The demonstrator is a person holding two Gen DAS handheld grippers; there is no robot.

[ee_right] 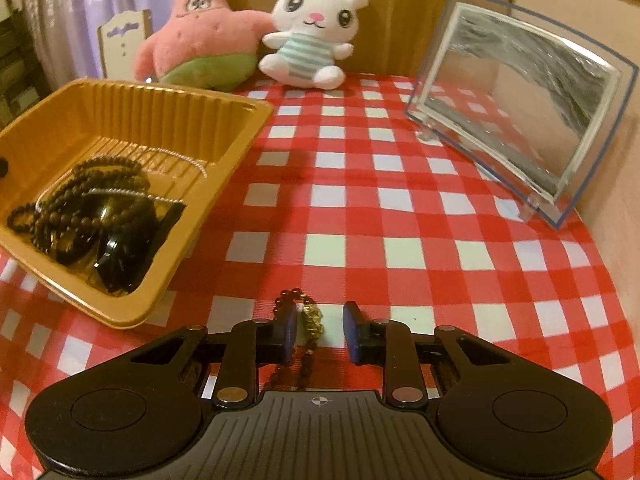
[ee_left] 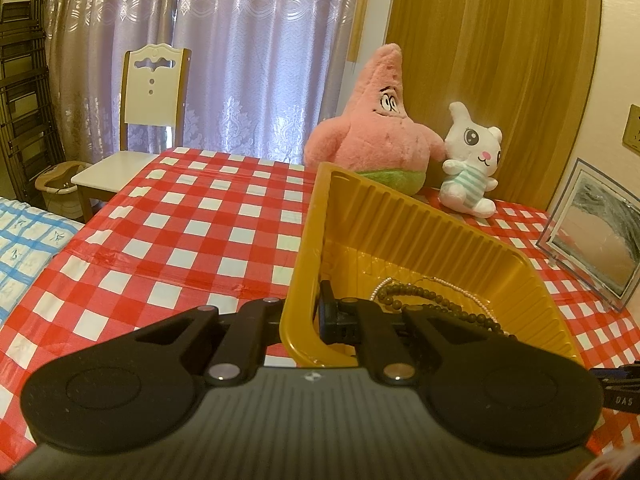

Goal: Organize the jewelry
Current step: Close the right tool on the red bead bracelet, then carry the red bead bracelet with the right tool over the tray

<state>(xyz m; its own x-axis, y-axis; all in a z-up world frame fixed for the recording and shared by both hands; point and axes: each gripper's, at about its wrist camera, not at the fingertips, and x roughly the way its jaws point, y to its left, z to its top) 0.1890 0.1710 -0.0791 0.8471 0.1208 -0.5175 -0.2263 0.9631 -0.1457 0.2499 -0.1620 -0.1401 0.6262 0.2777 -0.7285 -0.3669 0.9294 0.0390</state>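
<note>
A yellow plastic tray (ee_left: 400, 220) stands tipped up on the red-checked tablecloth. My left gripper (ee_left: 302, 312) is shut on its near wall, one finger inside and one outside. In the tray (ee_right: 160, 96) lie dark bead strings (ee_right: 80, 200), a thin pearl chain (ee_right: 176, 154) and a glossy black item (ee_right: 120, 256). To the tray's right, my right gripper (ee_right: 320, 322) hangs low over the cloth. A dark bead bracelet with a gold charm (ee_right: 308, 316) lies between its blue pads, close to the left one. The right pad stands clear of it.
A pink star plush (ee_left: 376, 120) and a white bunny plush (ee_left: 472, 168) sit at the table's far side. A clear picture frame (ee_right: 520, 112) leans at the right. A white chair (ee_left: 152, 92) stands beyond the far left corner.
</note>
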